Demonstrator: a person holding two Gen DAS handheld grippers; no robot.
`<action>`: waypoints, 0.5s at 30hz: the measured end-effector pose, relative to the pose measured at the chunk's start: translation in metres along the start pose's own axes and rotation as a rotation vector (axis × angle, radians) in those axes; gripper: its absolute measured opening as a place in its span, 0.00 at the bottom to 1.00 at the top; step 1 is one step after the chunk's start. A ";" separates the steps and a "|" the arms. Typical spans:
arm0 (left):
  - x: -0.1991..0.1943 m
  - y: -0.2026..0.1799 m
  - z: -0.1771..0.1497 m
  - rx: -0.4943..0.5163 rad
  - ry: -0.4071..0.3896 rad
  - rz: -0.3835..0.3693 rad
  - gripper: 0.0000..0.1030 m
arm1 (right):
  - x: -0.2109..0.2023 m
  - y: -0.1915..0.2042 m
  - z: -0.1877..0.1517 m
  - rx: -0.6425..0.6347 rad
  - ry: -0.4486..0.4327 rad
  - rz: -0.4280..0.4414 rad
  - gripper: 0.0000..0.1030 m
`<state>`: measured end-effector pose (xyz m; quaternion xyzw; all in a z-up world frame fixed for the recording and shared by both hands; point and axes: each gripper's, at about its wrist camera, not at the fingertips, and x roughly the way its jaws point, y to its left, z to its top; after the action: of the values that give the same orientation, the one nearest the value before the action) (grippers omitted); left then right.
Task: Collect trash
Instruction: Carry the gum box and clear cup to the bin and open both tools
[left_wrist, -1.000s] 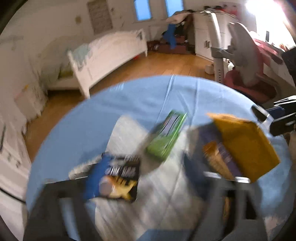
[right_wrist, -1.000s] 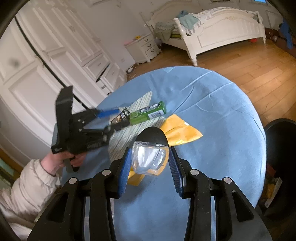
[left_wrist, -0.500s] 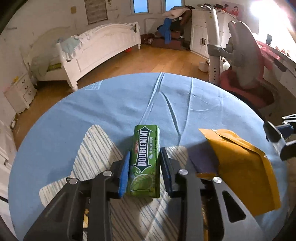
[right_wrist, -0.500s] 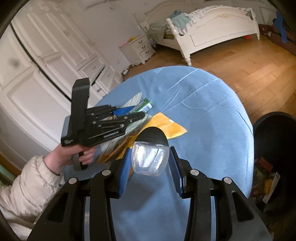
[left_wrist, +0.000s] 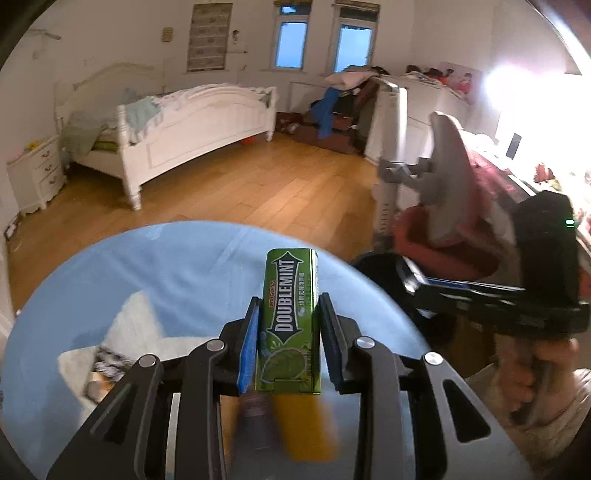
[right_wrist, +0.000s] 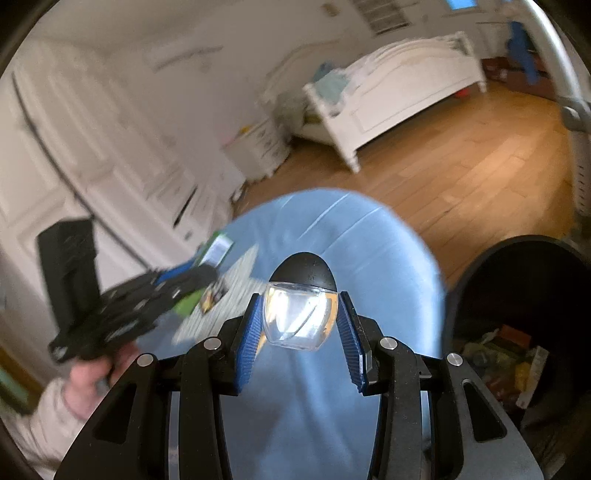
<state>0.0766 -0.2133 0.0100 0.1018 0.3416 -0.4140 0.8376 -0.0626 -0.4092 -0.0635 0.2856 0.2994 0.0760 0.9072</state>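
My left gripper (left_wrist: 289, 343) is shut on a green Doublemint gum pack (left_wrist: 290, 321) and holds it lifted above the round blue table (left_wrist: 155, 273). My right gripper (right_wrist: 300, 321) is shut on a clear plastic cup with a black lid (right_wrist: 301, 314), held above the table's (right_wrist: 369, 258) right side, close to the black trash bin (right_wrist: 524, 295). The left gripper with the green pack (right_wrist: 184, 306) also shows blurred in the right wrist view. The right gripper's body (left_wrist: 517, 306) shows at the right of the left wrist view.
A striped white cloth (left_wrist: 136, 325) with a snack wrapper (left_wrist: 103, 369) lies on the table, and a yellow envelope (left_wrist: 303, 428) lies blurred below my left gripper. The bin holds several pieces of trash (right_wrist: 506, 358). A grey chair (left_wrist: 447, 184), a white bed (left_wrist: 195, 122) and wooden floor lie beyond.
My left gripper closed on the gum pack and lifted it off the table. My right gripper carried the cup to the right, nearer the bin.
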 end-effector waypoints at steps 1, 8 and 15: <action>0.004 -0.011 0.003 0.001 0.008 -0.010 0.29 | -0.008 -0.012 0.001 0.027 -0.023 -0.014 0.40; 0.053 -0.098 0.011 0.042 0.044 -0.111 0.29 | -0.045 -0.088 -0.011 0.199 -0.097 -0.124 0.40; 0.099 -0.148 0.011 0.056 0.100 -0.165 0.29 | -0.062 -0.143 -0.028 0.286 -0.104 -0.183 0.40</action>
<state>0.0111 -0.3744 -0.0307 0.1172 0.3786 -0.4852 0.7794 -0.1342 -0.5328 -0.1315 0.3867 0.2847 -0.0651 0.8747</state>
